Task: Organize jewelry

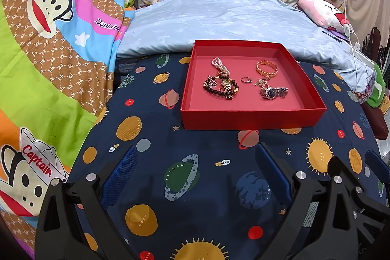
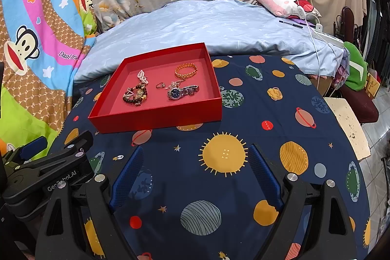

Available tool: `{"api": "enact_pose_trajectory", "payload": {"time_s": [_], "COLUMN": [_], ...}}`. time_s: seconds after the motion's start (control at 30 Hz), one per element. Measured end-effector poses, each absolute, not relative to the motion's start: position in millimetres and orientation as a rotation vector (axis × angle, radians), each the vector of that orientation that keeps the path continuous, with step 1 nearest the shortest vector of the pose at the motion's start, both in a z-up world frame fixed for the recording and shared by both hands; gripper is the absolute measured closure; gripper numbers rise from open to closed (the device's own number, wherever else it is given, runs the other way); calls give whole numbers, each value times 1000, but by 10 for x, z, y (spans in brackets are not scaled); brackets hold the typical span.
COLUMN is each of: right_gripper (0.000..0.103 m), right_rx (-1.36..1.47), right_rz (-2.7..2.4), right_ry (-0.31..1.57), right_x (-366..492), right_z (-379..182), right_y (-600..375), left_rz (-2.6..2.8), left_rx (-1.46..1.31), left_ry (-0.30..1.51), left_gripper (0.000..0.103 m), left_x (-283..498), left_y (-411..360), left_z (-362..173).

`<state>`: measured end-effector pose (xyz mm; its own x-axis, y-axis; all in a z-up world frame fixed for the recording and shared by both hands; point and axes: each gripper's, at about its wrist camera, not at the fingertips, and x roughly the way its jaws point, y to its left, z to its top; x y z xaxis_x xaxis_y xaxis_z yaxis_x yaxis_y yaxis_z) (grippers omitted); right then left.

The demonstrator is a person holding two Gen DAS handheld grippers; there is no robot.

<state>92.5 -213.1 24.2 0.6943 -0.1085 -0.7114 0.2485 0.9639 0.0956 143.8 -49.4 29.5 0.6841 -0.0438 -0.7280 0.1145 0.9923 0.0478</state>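
Since both my left gripper point(image 1: 195, 172) and right gripper point(image 2: 196, 172) hang spread and empty, nothing's at risk yet. That beaded bracelet point(image 1: 220, 87) at 9 o'clock in the red tray point(image 1: 253, 117) looks tangled with the pearl strand point(image 1: 218, 65), so one pinch could drag both.

Shallow square red cardboard tray point(image 1: 253, 117) with pink floor, on navy cloth point(image 1: 207, 187) printed with orange, green and blue planets; gold chain bangle point(image 1: 266, 68); silver wristwatch point(image 1: 273, 91), blue dial; dark brown bead bracelet point(image 1: 219, 87); pale blue quilt point(image 1: 219, 16)
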Motion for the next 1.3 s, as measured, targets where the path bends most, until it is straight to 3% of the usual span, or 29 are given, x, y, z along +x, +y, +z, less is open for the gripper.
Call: {"api": "enact_pose_trajectory", "payload": {"time_s": [1.3], "right_gripper": [17], "right_rx": [178], "right_rz": [-199], "right_ry": [773], "right_x": [928], "right_z": [268], "right_y": [-2110], "left_rz": [-67], "left_rx": [122], "left_ry": [815], "left_gripper": [9], "left_x": [1439], "left_y": [-493], "left_z": [272]}}
